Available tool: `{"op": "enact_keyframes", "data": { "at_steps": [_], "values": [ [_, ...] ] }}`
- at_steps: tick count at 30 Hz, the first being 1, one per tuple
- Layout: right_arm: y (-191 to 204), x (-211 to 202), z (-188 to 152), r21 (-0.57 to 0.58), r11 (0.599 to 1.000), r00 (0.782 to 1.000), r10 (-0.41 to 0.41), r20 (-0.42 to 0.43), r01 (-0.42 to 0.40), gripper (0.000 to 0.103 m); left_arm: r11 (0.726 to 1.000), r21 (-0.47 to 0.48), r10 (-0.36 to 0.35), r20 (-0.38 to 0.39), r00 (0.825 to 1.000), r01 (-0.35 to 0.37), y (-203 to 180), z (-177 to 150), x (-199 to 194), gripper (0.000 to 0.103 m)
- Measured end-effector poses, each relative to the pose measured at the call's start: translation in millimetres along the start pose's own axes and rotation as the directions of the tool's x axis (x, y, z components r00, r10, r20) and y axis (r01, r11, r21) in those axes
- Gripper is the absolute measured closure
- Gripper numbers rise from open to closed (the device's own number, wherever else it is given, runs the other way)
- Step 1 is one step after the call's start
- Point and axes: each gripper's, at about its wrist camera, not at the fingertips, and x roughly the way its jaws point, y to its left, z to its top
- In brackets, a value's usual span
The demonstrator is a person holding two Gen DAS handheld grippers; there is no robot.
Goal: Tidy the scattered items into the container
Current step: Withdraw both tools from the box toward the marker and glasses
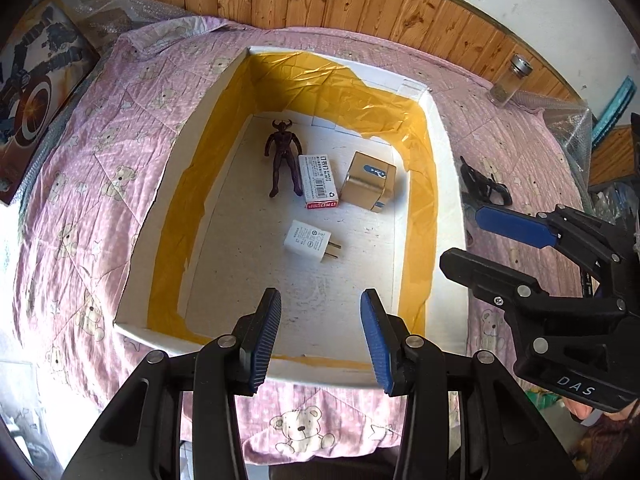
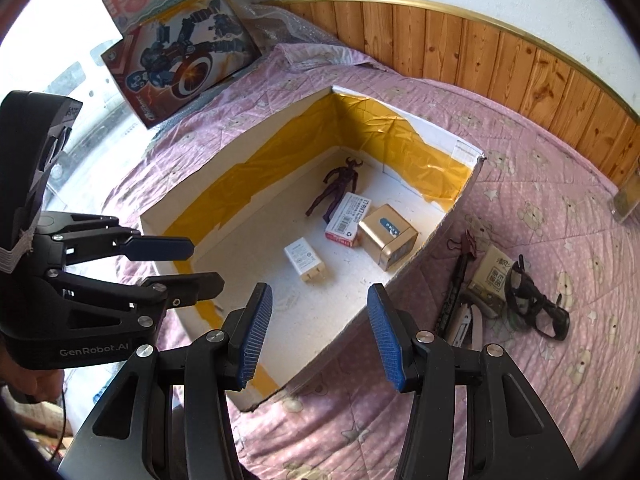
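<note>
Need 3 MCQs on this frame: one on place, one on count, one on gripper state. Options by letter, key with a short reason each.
1. Where does the white charger lie?
A. on the quilt beside the box
B. on the box floor, nearer the grippers than the other items
C. on top of the gold box

2. How many items lie inside the box?
A. two
B. four
C. six

3. What state is the left gripper in?
A. open and holding nothing
B. shut on the figurine
C. shut on the charger

Key: 1 B, it sits alone on the white floor, closer than the row behind it. 2 B, the dark figurine, the red-edged carton, the gold box and the charger. 3 A, there is a clear gap between its blue pads with nothing in it; the right gripper looks the same.
</note>
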Motion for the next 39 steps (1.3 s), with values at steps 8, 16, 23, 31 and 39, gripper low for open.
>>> {"op": "enact_keyframes", "data": {
  "at_steps": [8,16,23,31,39],
  "values": [
    [-5,-40,-60,0.036,0.999,0.998,0.025,0.056,-0.027,0.05,0.954,0.289,0.019,0.199,0.98,-0.077,-66,-40,-47,0.05],
    [-56,-65,-108,0.24,0.971,0.993,-0.017,0.119,-0.012,0.05,0.928,0.372,-0.099,0.155,0.983,0.035,-119,-62,-44,0.049],
    [-111,-70,-136,0.425,0.905,0.988,-0.07,0.138,0.004,0.05,0.943,0.311,-0.153,0.097,0.983,0.116,-151,-51,-11,0.041],
    [-157,-65,-149,0.514,0.858,0.986,-0.099,0.135,0.016,0.05,0.977,0.174,-0.133,0.062,0.989,0.121,-164,-13,58,0.041],
    [-193,-17,-130,0.573,0.788,0.968,0.117,0.22,-0.225,0.051,0.992,0.108,-0.072,0.026,0.997,0.069,-160,2,113,0.041]
  ]
}}
